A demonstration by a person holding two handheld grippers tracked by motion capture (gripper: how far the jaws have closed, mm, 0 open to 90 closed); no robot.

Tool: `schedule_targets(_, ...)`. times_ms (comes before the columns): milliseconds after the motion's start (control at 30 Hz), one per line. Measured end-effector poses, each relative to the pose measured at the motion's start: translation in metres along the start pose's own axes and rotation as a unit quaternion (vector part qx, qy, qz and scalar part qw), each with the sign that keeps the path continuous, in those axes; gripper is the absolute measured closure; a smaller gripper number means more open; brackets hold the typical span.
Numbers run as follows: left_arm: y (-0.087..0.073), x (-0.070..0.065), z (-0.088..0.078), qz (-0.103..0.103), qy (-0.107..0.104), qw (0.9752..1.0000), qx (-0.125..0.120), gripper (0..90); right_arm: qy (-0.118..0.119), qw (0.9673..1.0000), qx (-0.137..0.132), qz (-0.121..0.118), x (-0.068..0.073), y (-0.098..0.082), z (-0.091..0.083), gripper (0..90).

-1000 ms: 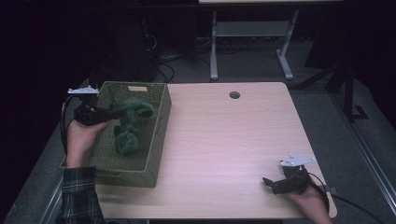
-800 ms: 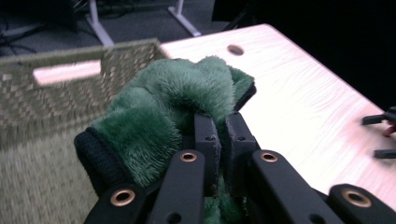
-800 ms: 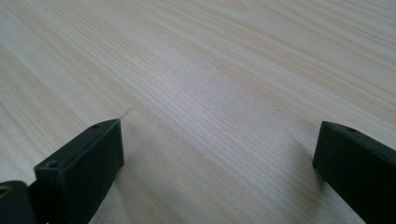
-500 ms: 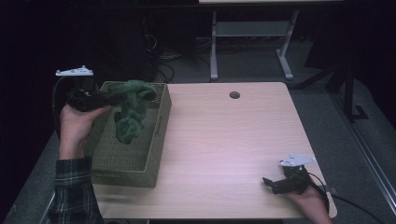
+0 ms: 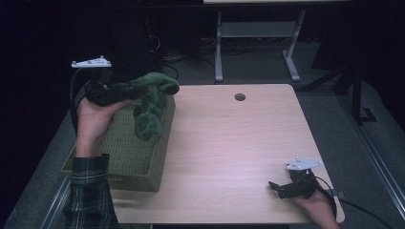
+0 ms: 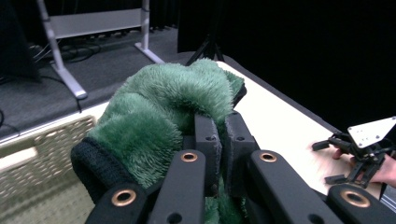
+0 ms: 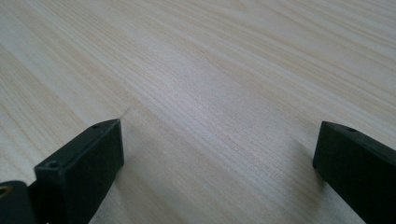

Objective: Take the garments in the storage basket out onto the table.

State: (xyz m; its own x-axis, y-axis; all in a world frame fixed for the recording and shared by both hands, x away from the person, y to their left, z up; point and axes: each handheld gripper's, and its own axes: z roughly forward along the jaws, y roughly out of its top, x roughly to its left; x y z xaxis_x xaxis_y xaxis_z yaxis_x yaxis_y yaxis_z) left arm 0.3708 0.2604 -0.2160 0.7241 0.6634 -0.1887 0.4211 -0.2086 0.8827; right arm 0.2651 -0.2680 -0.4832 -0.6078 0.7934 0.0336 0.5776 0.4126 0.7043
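One green fuzzy sock (image 5: 149, 107) is up in the air over the far end of the basket (image 5: 125, 157), hanging limp with its toe dangling toward the basket's right wall. In the left gripper view the sock (image 6: 163, 107) bulges thick and plush, with a dark knitted cuff at the lower left; no label or writing can be read on it.

The left gripper (image 5: 130, 90) has it: jaws pinched almost fully together with a fold of the green fabric caught between them, as the left gripper view (image 6: 219, 135) shows up close. The left hand (image 5: 93, 119) holds that gripper level above the basket's far left corner, a plaid sleeve (image 5: 90, 191) trailing down to the near edge.

One basket, woven and olive-green, sits along the left edge of the table (image 5: 229, 143), its near end close to the near left corner. I can't make out anything lying inside it.

Over at the near right corner, the right gripper (image 5: 276, 187) rests low on the tabletop, in the right hand (image 5: 317, 205). Its jaws stand wide apart, nothing between them but bare pale wood (image 7: 210, 93), seen in the right gripper view (image 7: 217, 158). Well apart from the sock, that one.

One round hole (image 5: 239, 97) sits near the table's far edge.
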Motion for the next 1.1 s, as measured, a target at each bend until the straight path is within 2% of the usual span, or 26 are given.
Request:
schedule_targets(267, 0.001, -0.022, 0.024, 0.009, -0.023, 0.9997, 0.004, 86.6, 0.0, 1.0, 0.0, 0.0, 0.0, 0.0, 0.0, 1.5)
schedule_targets(500, -0.005, -0.037, 0.043, 0.008, -0.039, 0.9992, 0.003, 86.6, 0.0, 1.0, 0.0, 0.001, 0.0, 0.0, 0.0, 1.5)
schedule_targets(767, -0.015, -0.046, 0.07, 0.011, -0.065, 0.9976, 0.02, 86.6, 0.0, 1.0, 0.0, 0.002, 0.0, 0.0, 0.0, 1.5)
schedule_targets(1100, -0.031, -0.063, 0.104, 0.019, -0.081, 0.9955, 0.043, 86.6, 0.0, 1.0, 0.0, 0.002, 0.0, 0.0, 0.0, 1.5)
